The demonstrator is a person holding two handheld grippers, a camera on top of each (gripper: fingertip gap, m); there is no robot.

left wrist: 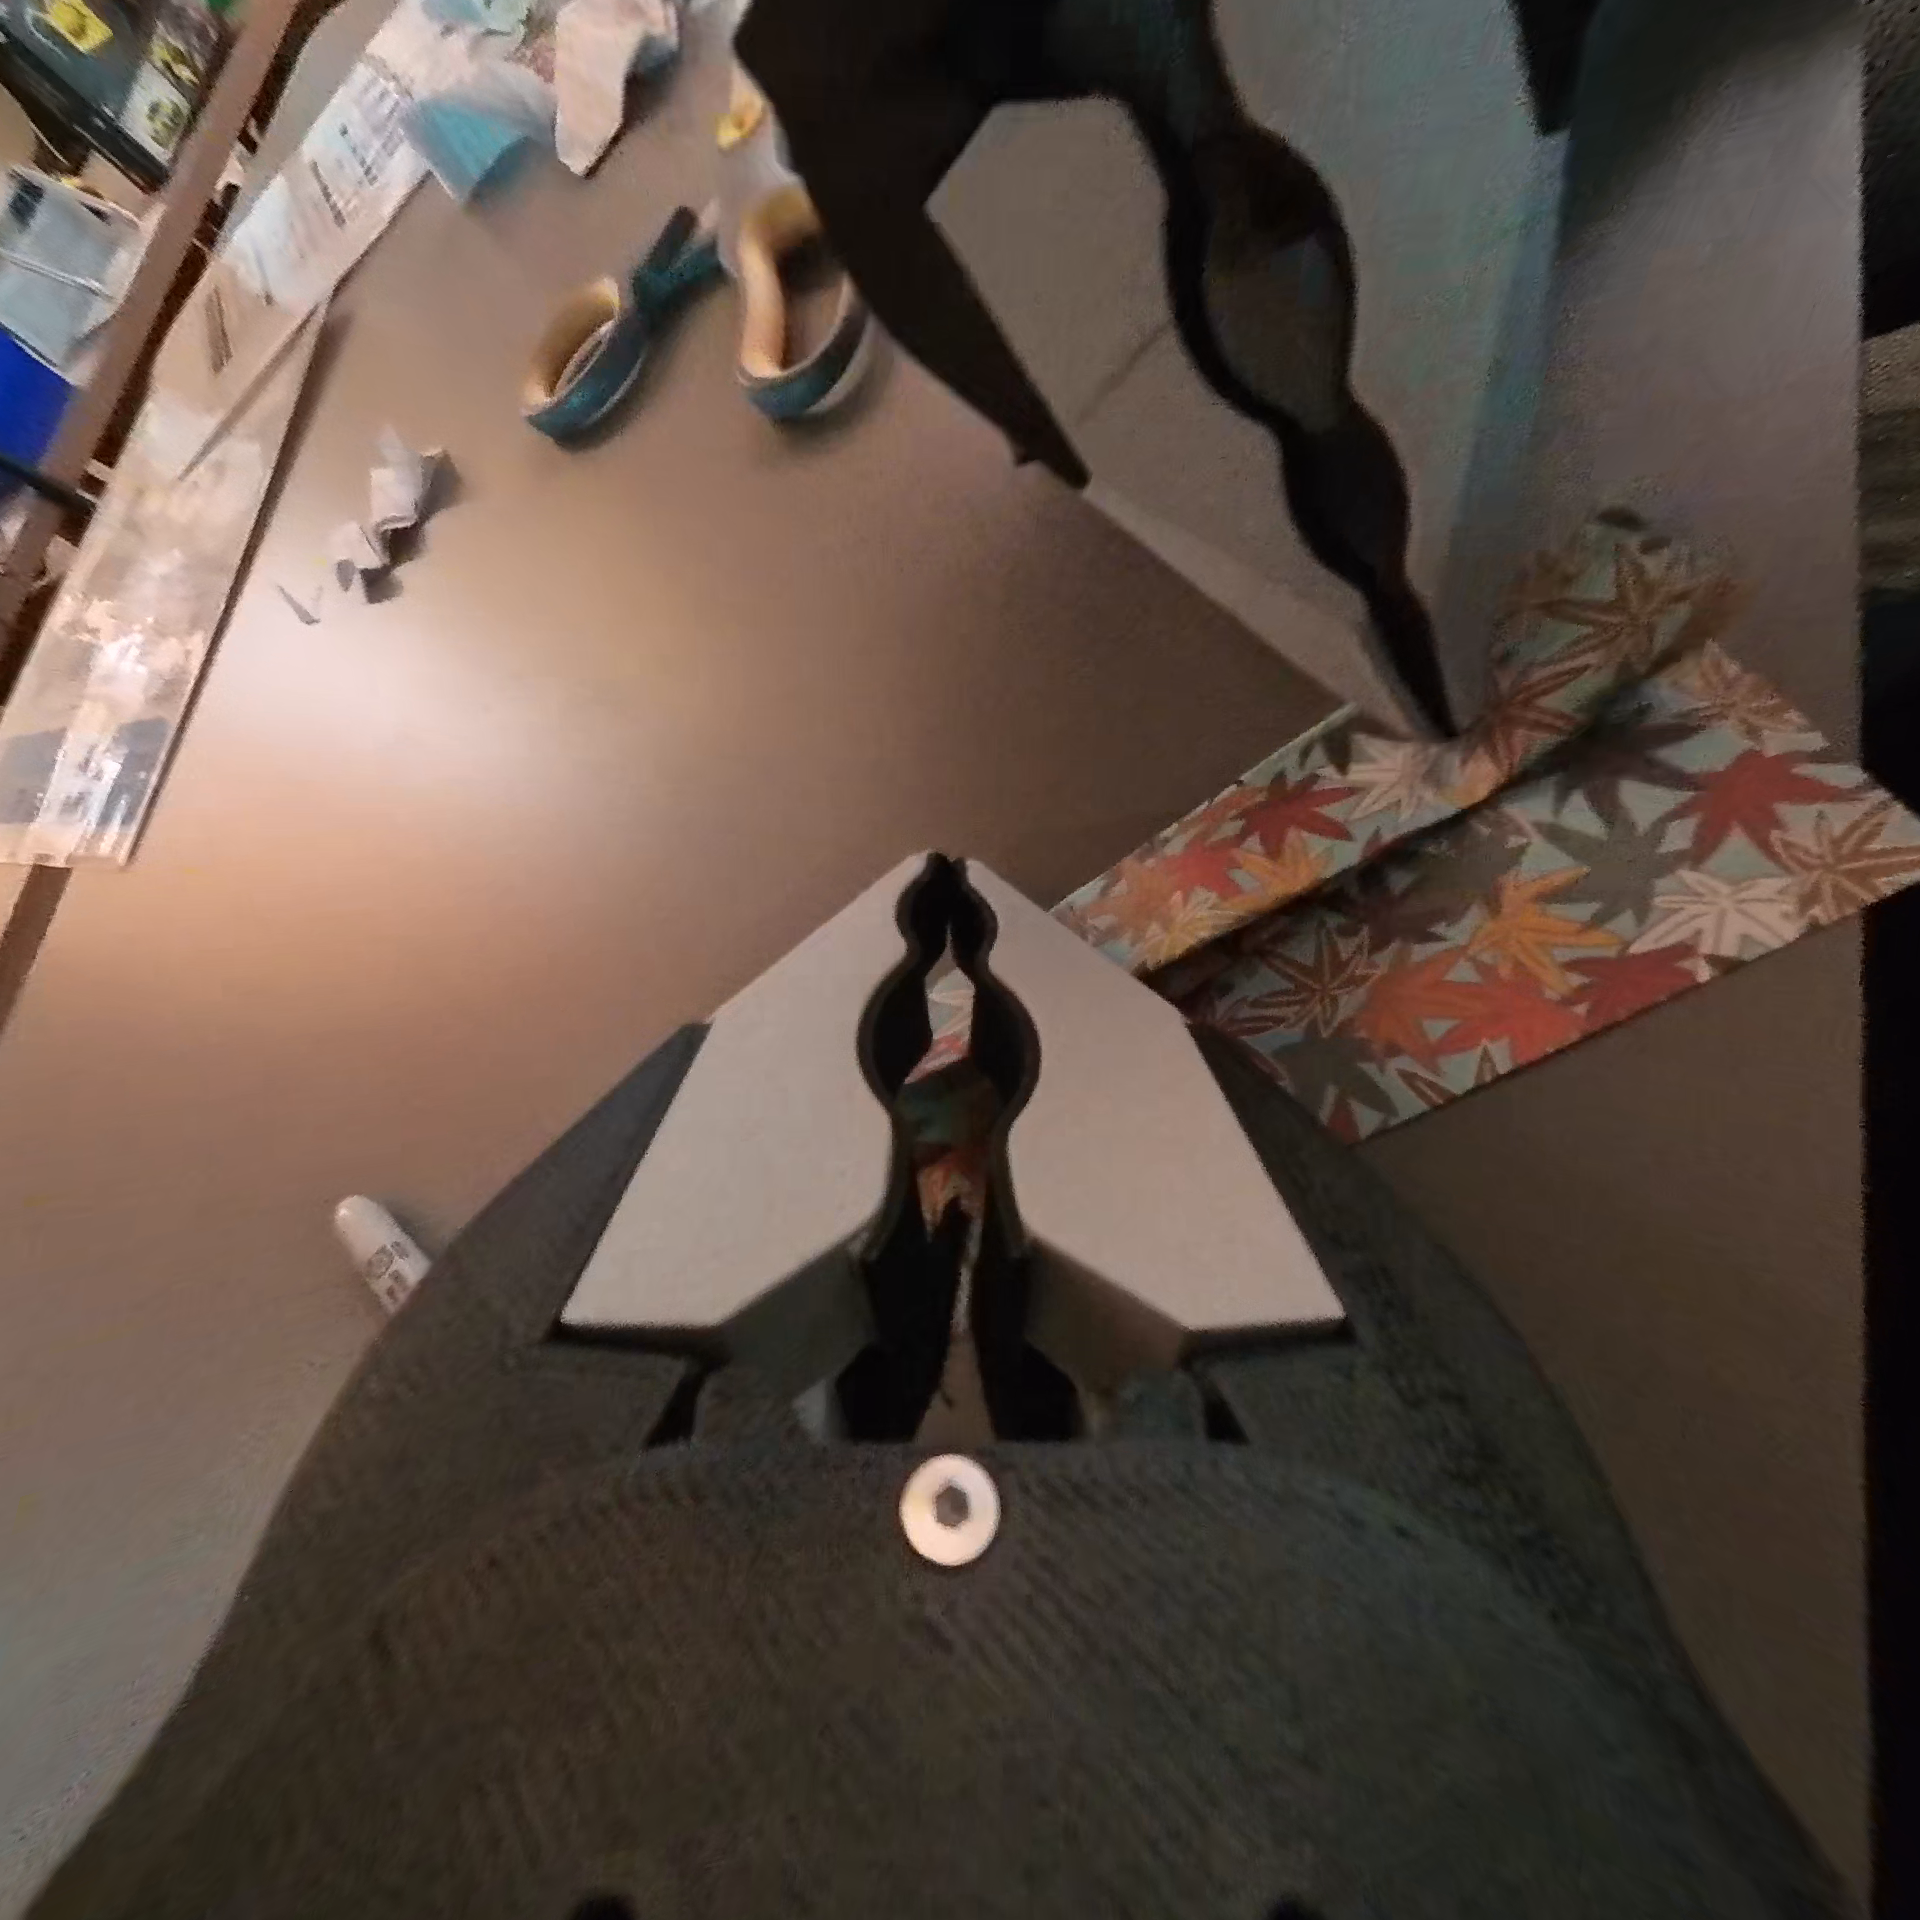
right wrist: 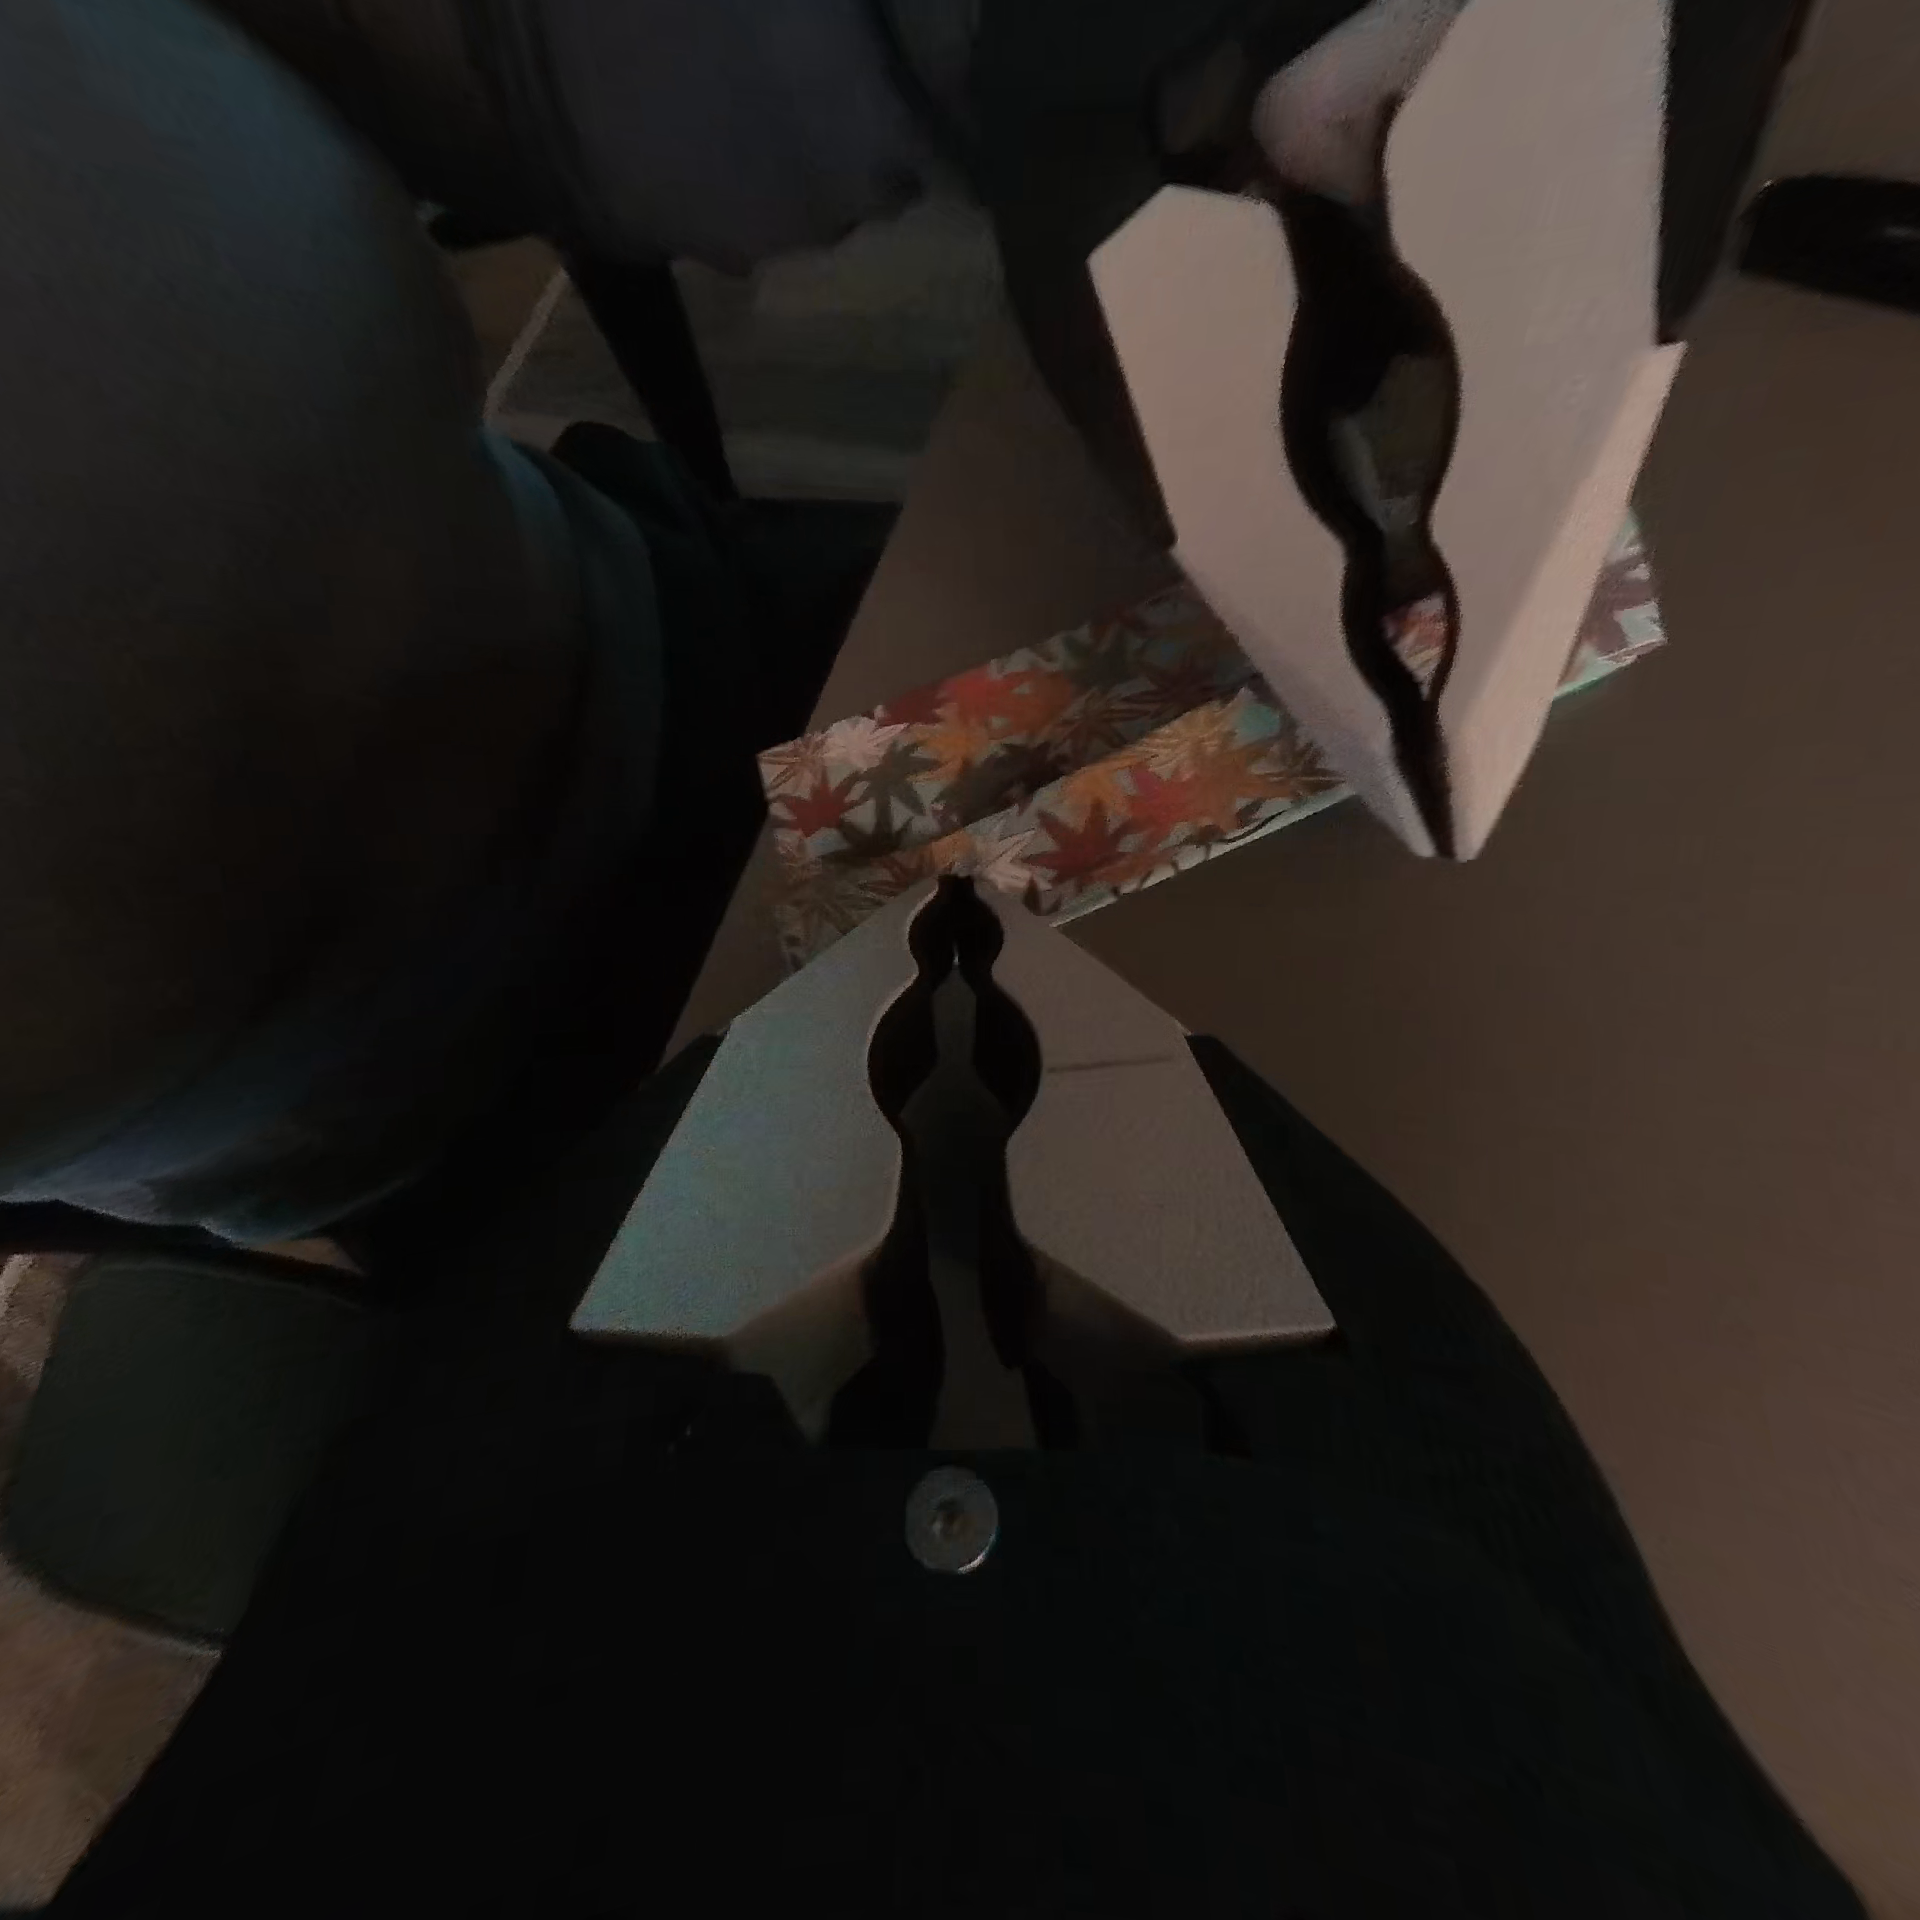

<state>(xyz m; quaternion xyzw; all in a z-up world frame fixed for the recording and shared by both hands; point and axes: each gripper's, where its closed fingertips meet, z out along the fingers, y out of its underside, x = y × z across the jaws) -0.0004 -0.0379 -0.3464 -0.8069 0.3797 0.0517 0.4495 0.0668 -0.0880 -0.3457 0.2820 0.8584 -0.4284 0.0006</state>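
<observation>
While both views look down along closed grippers, the largest thing in sight is a smooth brown table (left wrist: 499,727) with a soft glare on it. All places below are given relative to the folded sheet of leaf-patterned paper (left wrist: 1507,883), which lies flat on the table near its edge, printed with red, orange, white and grey maple leaves on pale blue, its long flaps folded inward so they meet along a central seam.

A dark rounded shape, apparently a clothed part of the person (right wrist: 229,623), fills the space beyond the table edge next to the paper in the right wrist view.

The left gripper (left wrist: 943,860) hangs above the table just beside one end of the paper, its fingertips together; whether they pinch anything, I cannot tell. The right gripper (right wrist: 956,883) has its tips closed and set against the paper's top layer at the seam, near the opposite end; whether it pinches the fold or only presses on it cannot be told.

Well away from the paper, across the table, lie two rolls of blue tape (left wrist: 592,364), crumpled scraps of paper (left wrist: 390,509), and printed sheets (left wrist: 343,177) along the far edge. A small white tube (left wrist: 382,1247) lies near the left gripper, on the side away from the paper.
</observation>
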